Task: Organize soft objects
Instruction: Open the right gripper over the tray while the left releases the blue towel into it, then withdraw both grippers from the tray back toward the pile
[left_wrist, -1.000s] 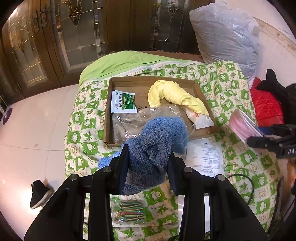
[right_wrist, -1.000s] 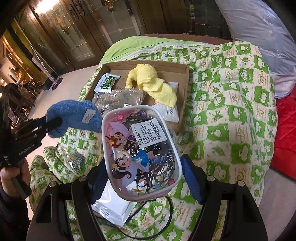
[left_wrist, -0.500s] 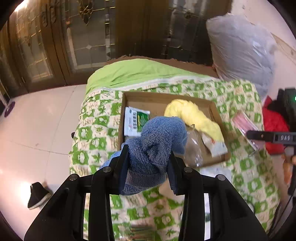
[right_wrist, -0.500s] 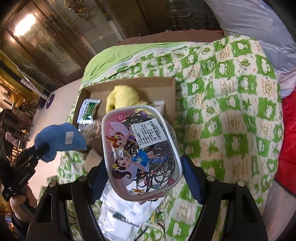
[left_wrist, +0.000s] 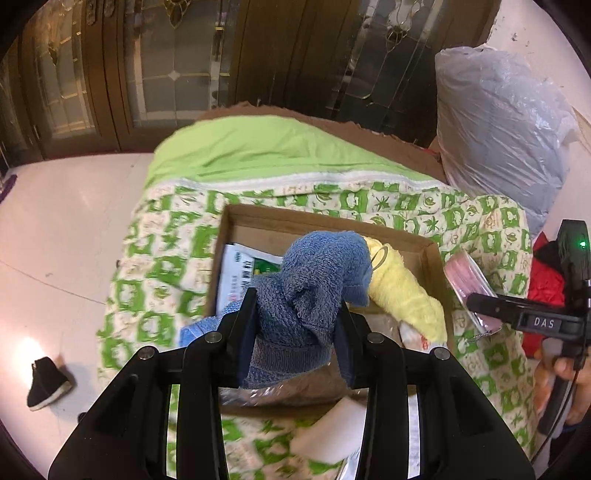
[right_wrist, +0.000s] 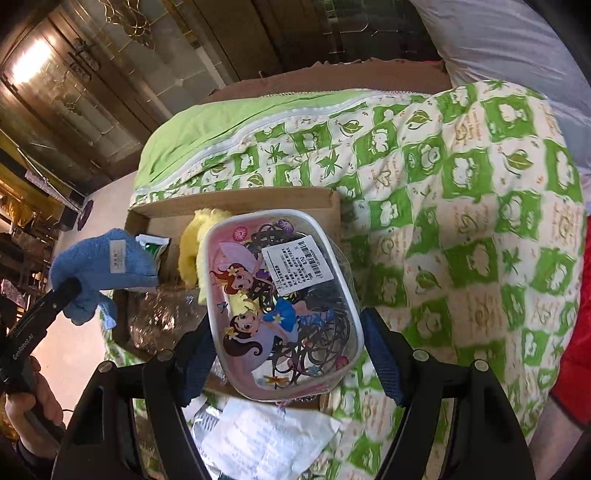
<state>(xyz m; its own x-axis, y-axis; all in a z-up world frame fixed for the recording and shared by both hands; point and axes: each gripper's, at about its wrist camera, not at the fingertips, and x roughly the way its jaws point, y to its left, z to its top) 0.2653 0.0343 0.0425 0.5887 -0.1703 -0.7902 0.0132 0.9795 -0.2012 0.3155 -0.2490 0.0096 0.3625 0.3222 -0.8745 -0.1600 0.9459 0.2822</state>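
A green-and-white patterned quilt (left_wrist: 170, 258) is covering the bed, with a plain lime-green sheet (left_wrist: 258, 147) showing at its far end. A grey plastic sack (left_wrist: 506, 122) is sitting beyond the bed's far right corner, and something red (left_wrist: 543, 280) is lying beside the bed on the right. Dark wooden doors with leaded glass (left_wrist: 173, 62) are standing behind.

On the quilt a shallow cardboard tray (left_wrist: 332, 221) is lying open. Inside it a yellow towel (left_wrist: 402, 291) is resting toward the right, a green-and-white sachet (left_wrist: 240, 273) is lying toward the left, and crinkled clear plastic wrap (right_wrist: 166, 314) is filling the near part.

The left gripper (left_wrist: 295, 321) is holding a blue towel (left_wrist: 314, 280), its jaws clenched on the bunched cloth, which is hanging in the air over the near-left part of the tray. In the right wrist view the same towel is showing a small white label (right_wrist: 118, 254).

The right gripper (right_wrist: 284, 350) is grasping a clear pouch with cartoon girls printed on it (right_wrist: 280, 302), jaws pressing on both sides; the pouch is holding dark hair ties and carrying a white barcode sticker (right_wrist: 299, 266). It is raised above the tray's near-right edge.

White paper sheets (right_wrist: 266, 443) are lying on the quilt just in front of the tray. A black shoe (left_wrist: 48, 384) is sitting on the pale floor to the left of the bed.
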